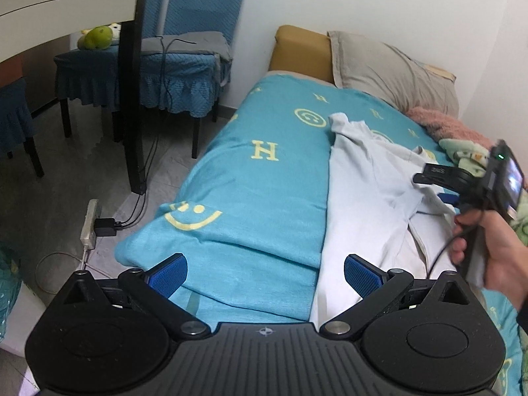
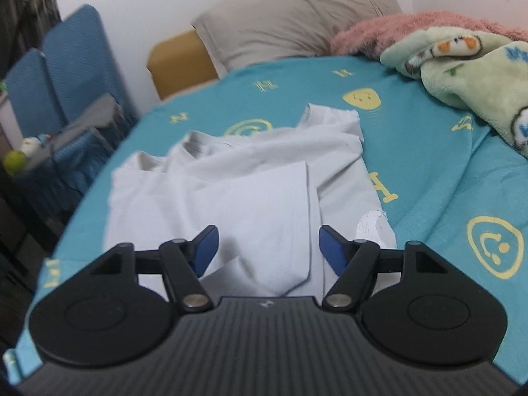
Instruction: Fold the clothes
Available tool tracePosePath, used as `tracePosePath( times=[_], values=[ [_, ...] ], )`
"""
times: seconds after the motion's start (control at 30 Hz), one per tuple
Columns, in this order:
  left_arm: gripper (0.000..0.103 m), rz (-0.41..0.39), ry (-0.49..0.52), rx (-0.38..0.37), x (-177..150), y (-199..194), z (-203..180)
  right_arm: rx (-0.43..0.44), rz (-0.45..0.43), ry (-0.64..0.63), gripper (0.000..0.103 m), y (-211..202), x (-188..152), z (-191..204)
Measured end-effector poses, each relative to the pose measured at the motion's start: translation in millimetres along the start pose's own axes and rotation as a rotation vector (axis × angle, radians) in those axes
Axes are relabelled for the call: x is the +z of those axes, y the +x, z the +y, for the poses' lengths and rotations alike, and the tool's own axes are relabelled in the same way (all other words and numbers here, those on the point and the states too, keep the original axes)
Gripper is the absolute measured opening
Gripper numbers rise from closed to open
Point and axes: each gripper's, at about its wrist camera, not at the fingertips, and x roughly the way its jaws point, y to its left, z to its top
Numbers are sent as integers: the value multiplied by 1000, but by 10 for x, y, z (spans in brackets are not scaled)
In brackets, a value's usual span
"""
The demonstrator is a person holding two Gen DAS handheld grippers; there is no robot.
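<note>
The white shirt point(image 2: 250, 178) lies partly folded on the bed point(image 2: 429, 171). The left gripper point(image 1: 265, 272) and right gripper point(image 2: 268, 247) are both wide open and hold nothing. Grab edges flat and keep sides even.

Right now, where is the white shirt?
The white shirt lies partly folded on the turquoise blanket, mid-bed below the grey pillow. In the left wrist view it sits right of centre, beside the right tool.

Soft, even indoor light with faint shadows; fisheye bending darkens the corners, and the right wrist view is motion-blurred.
</note>
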Motion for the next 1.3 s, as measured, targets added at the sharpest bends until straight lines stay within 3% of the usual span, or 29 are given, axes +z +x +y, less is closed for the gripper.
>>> tracePosePath(
  times=[0.07,0.1,0.13,0.27,0.4,0.6,0.67,0.7,0.83,1.03,1.17,1.3],
  values=[
    [102,4,5,-9,-10,31,-24,17,9,13,19,61,5,-14],
    [102,5,8,-13,-16,47,-37,26,-3,9,12,53,11,-6],
    [102,7,10,-18,-21,63,-49,28,-35,-11,7,8,22,22],
    [102,13,21,-36,-44,116,-101,7,-149,-29,6,-148,139,29],
    [102,10,38,-47,-65,147,-143,-66,-155,-45,6,-55,249,-86],
    [102,12,72,-38,-85,197,-196,-30,-101,-33,16,-104,199,-172],
    [102,8,84,-36,-85,195,-212,-3,-87,-35,72,-208,167,-174],
    [102,3,95,-34,-89,180,-228,10,-93,-37,82,-296,147,-170],
    [102,-9,153,-37,-111,102,-304,67,-103,-65,83,-906,78,-110],
    [99,4,223,-57,-156,-102,-332,148,-89,-48,83,-2217,-193,-66],
    [97,48,161,-125,-180,-298,-219,188,-89,3,83,-2995,-585,-160],
    [97,67,57,-205,-205,-569,-102,169,-69,2,83,-3407,-927,-226]
  ],
)
